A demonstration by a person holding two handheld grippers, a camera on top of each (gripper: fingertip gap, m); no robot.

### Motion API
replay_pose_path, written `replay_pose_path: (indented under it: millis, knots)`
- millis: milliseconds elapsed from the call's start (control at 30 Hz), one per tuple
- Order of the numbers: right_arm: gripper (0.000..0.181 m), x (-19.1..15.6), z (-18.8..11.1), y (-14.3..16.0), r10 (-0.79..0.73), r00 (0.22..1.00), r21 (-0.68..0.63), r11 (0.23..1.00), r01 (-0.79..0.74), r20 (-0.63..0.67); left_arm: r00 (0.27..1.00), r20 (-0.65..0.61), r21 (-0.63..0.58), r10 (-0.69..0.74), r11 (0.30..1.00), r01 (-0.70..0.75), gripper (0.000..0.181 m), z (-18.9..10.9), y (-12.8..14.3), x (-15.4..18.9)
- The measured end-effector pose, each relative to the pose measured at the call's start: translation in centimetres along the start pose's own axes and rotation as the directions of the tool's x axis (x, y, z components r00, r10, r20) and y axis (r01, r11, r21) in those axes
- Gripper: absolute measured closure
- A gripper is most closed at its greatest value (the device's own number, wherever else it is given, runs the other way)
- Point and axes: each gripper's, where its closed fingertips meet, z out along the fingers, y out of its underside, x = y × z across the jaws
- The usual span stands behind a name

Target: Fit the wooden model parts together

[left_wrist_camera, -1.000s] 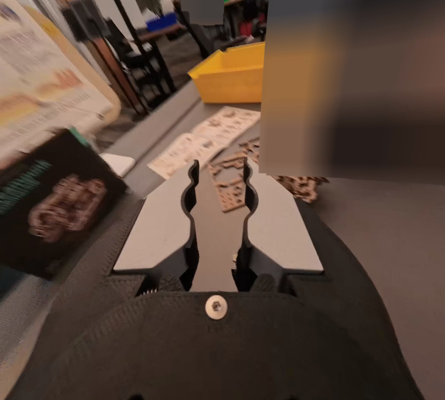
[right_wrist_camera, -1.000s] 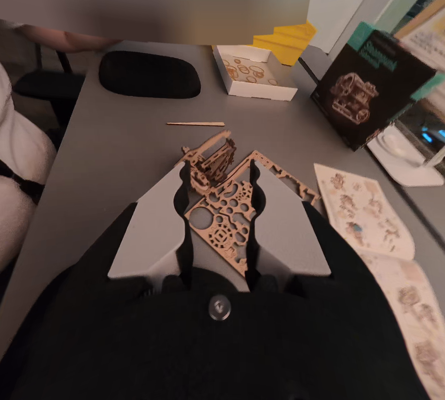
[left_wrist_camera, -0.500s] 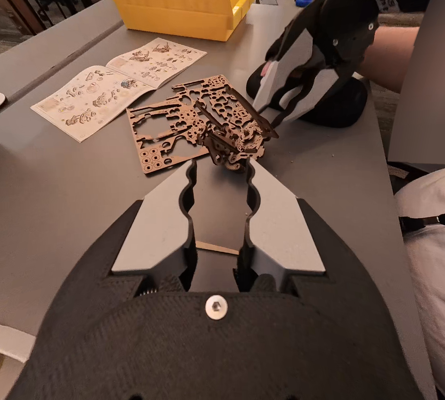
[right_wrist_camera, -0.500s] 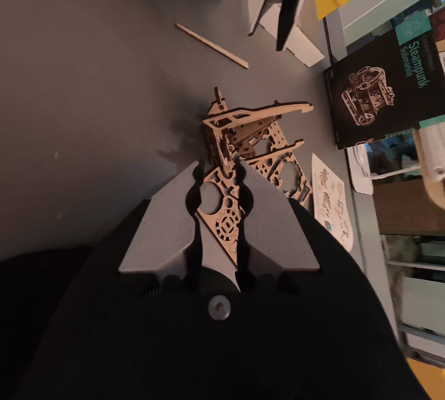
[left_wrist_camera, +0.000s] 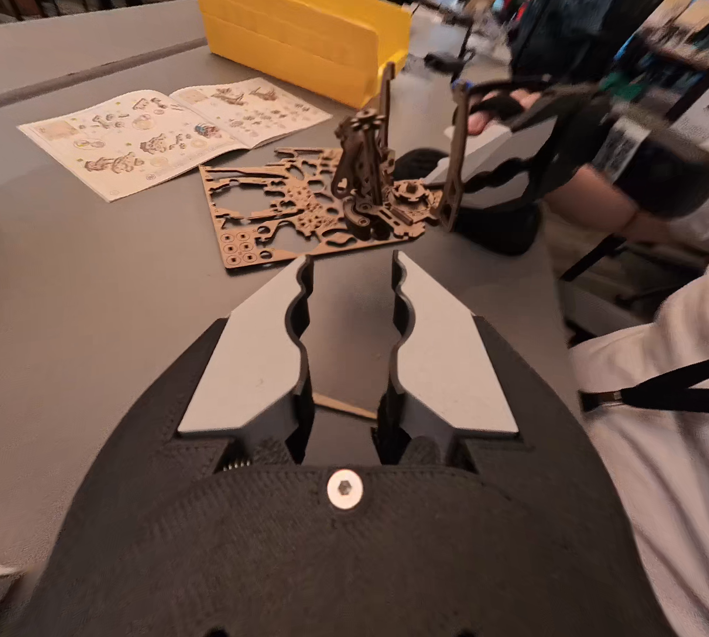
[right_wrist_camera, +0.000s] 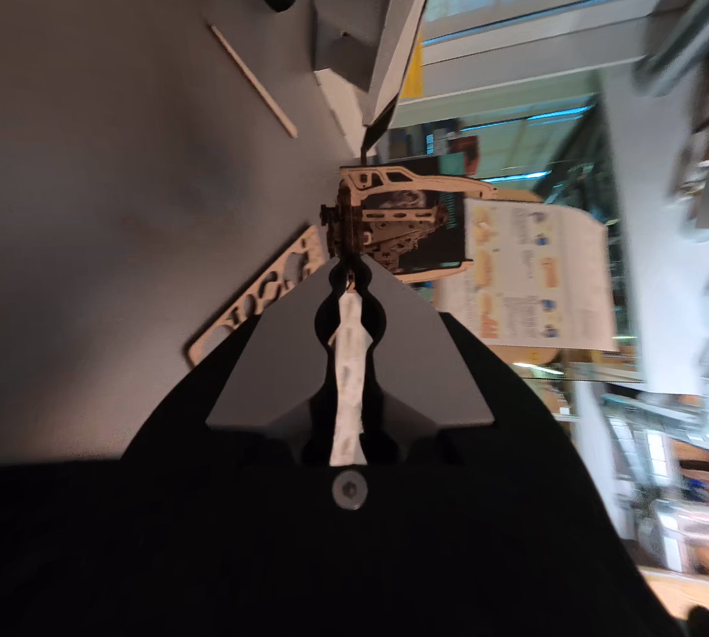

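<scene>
The partly built wooden model [right_wrist_camera: 383, 219] is held off the grey table, standing upright over the punched wooden parts sheet [left_wrist_camera: 268, 211]. My right gripper [right_wrist_camera: 350, 267] is shut on the model's base edge; it also shows at the right of the left wrist view [left_wrist_camera: 445, 181]. The model [left_wrist_camera: 364, 173] stands just beyond my left gripper [left_wrist_camera: 351, 261], which is open and empty, low over the table and short of the sheet. The left gripper's fingers [right_wrist_camera: 387, 54] show at the top of the right wrist view.
An open instruction booklet [left_wrist_camera: 165, 135] lies left of the sheet, with a yellow bin [left_wrist_camera: 299, 39] behind it. A thin wooden stick [right_wrist_camera: 253, 81] lies on the table under my left gripper. A black pad [left_wrist_camera: 495, 231] sits at the table's right edge. A black box [right_wrist_camera: 445, 219] stands behind the model. The grippers' ends are close to 9 cm from one another.
My right gripper has closed on the model and raised it from lying on the sheet to upright. My left gripper stays open and has drawn closer.
</scene>
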Motion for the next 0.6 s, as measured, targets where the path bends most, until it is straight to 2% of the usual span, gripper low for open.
replay_pose_path:
  millis: [133,267,333,433,600]
  knots:
    - [0.180,2.6,-0.7,-1.8,-0.148,0.972,0.043,0.986,0.159,-0.183,0.963,-0.179,0.079,-0.200,0.973,0.217,0.145,-0.6,-1.8,1.1]
    - [0.180,3.6,-0.9,-2.5,-0.232,0.937,0.030,0.968,0.248,-0.261,0.859,-0.387,0.083,-0.335,0.915,0.395,0.149,-1.5,-3.8,2.8]
    - [0.180,3.8,-0.9,-2.8,-0.264,0.921,0.032,0.958,0.284,-0.285,0.827,-0.418,0.070,-0.375,0.895,0.441,0.155,-1.5,-4.1,2.8]
    - [0.180,4.0,-1.1,-3.6,-0.298,0.898,0.042,0.944,0.328,-0.323,0.802,-0.423,0.039,-0.422,0.875,0.482,0.153,-1.1,-4.0,2.7]
    - [0.180,3.5,-0.9,-4.2,-0.370,0.863,0.051,0.910,0.411,-0.344,0.699,-0.522,-0.031,-0.489,0.830,0.557,0.154,-0.9,-4.4,3.7]
